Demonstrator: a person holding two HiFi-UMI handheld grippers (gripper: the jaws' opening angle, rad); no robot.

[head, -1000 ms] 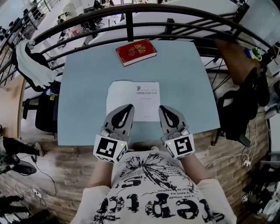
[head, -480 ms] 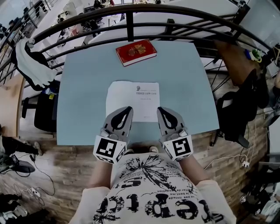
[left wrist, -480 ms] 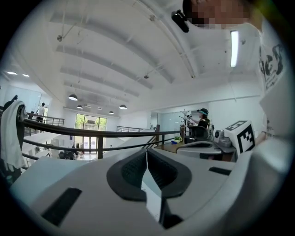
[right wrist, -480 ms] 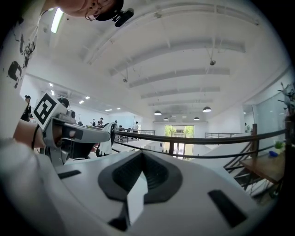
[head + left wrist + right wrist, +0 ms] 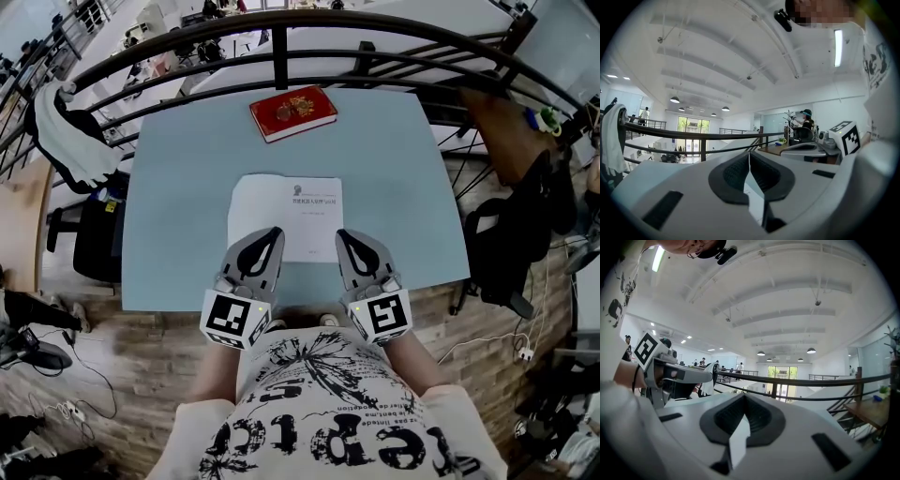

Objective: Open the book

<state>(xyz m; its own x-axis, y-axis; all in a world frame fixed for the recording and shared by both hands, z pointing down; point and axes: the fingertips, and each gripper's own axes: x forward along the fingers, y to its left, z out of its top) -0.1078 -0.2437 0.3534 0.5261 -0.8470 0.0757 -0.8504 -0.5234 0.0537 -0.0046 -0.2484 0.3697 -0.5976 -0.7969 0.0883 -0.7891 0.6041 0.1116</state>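
A white book [image 5: 286, 211] lies flat in the middle of the light blue table [image 5: 178, 187], with a printed white page facing up. A red book [image 5: 292, 112] lies closed near the table's far edge. My left gripper [image 5: 275, 232] rests over the white book's near left corner and my right gripper [image 5: 343, 234] over its near right part. Both point level toward the far edge. In the left gripper view the left gripper [image 5: 749, 154] has its jaws together with nothing held. The right gripper [image 5: 744, 397] looks the same in the right gripper view.
A black metal railing [image 5: 277, 52] curves round the table's far side, with a white cloth [image 5: 66, 141] hung over it at the left. A chair with a dark jacket [image 5: 516, 234] stands at the right. Cables lie on the wooden floor [image 5: 141, 356].
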